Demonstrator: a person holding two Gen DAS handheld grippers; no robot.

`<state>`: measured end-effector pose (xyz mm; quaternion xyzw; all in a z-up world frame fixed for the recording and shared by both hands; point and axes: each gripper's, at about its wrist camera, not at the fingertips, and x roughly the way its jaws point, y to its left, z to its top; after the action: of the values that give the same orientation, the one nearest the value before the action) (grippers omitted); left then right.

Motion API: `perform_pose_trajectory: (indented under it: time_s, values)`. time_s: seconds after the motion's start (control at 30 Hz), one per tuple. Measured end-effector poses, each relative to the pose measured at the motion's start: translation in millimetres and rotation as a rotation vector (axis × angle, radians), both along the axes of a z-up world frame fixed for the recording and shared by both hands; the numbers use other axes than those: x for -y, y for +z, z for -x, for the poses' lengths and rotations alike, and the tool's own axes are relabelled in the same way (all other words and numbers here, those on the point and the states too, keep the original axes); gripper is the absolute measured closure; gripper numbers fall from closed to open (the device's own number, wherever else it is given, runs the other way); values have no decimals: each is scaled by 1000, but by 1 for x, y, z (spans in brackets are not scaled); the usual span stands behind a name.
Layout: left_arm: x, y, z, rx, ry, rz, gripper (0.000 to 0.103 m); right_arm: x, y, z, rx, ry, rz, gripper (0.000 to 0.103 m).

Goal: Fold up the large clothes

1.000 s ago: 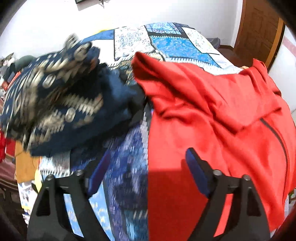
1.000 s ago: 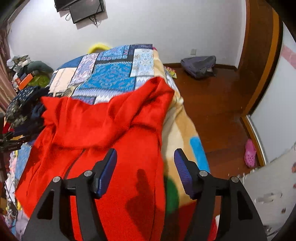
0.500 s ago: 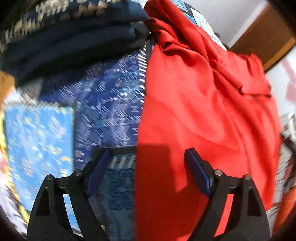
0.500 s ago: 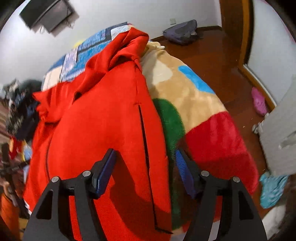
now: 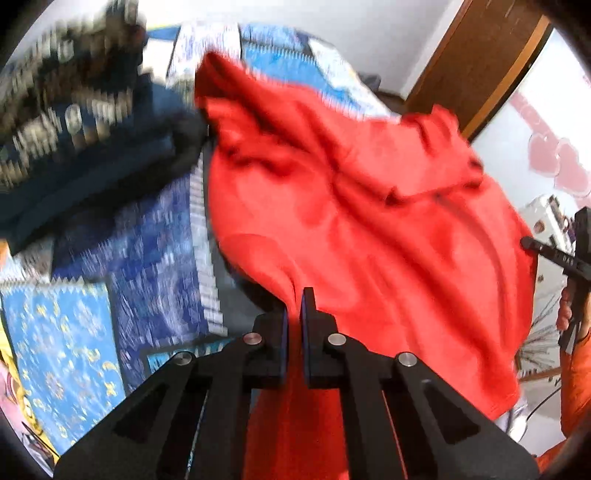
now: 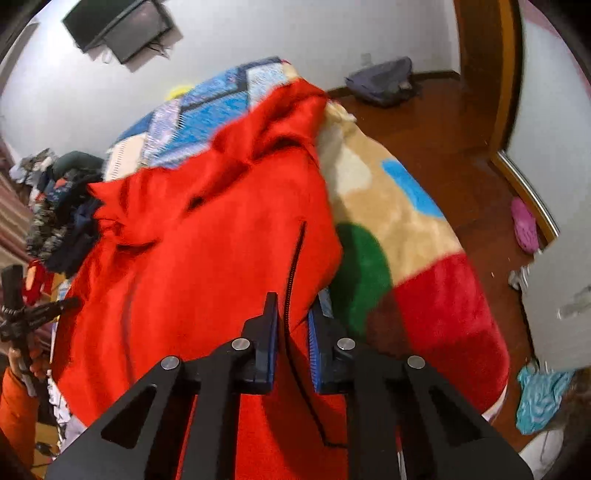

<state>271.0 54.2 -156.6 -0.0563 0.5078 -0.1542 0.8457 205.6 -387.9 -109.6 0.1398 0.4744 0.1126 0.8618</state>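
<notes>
Spread across a bed (image 6: 406, 206): a large red fleece jacket (image 5: 369, 221), rumpled, hem lifted toward both cameras. Left gripper (image 5: 293, 314) with jaws clamped on the near left edge of the red fabric, a fold pinched between the blue pads. Right gripper (image 6: 291, 317) with jaws closed on the opposite hem, gripping cloth right beside a dark zipper (image 6: 295, 258) running up the garment. Beneath the jacket, a blue patchwork quilt (image 5: 147, 240) on the left side and a plush multicoloured blanket (image 6: 424, 277) on the right. Just beside the jacket's far left corner, a blurred heap of dark patterned clothes (image 5: 81, 122). Beyond the bed, a wooden floor (image 6: 461, 122) and a wall-mounted screen (image 6: 118, 26).
</notes>
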Motion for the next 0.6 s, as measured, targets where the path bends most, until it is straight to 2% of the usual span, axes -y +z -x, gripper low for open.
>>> perform_pose_trajectory:
  time_s: [0.13, 0.2, 0.3, 0.4, 0.43, 0.47, 0.53, 0.6]
  values:
    - [-3, 47, -16, 104, 33, 93, 99, -14, 34, -16, 87, 59, 14, 91]
    - [2, 64, -36, 145, 49, 62, 99, -24, 51, -31, 135, 88, 55, 91]
    - [4, 78, -66, 205, 105, -21, 99, -32, 63, -64, 186, 69, 99, 91]
    - [-8, 64, -103, 188, 211, -48, 98, -23, 50, -99, 165, 1, 119, 91]
    - [-8, 57, -110, 186, 229, -74, 98, -20, 44, -106, 152, -16, 120, 91]
    - [-10, 44, -120, 184, 249, -134, 98, -15, 32, -118, 121, -47, 122, 91]
    - [-10, 20, -133, 153, 260, -193, 98, -8, 3, -141, 55, -81, 117, 91]
    - [-13, -8, -141, 94, 245, -185, 97, -7, -20, -154, 6, -87, 113, 90]
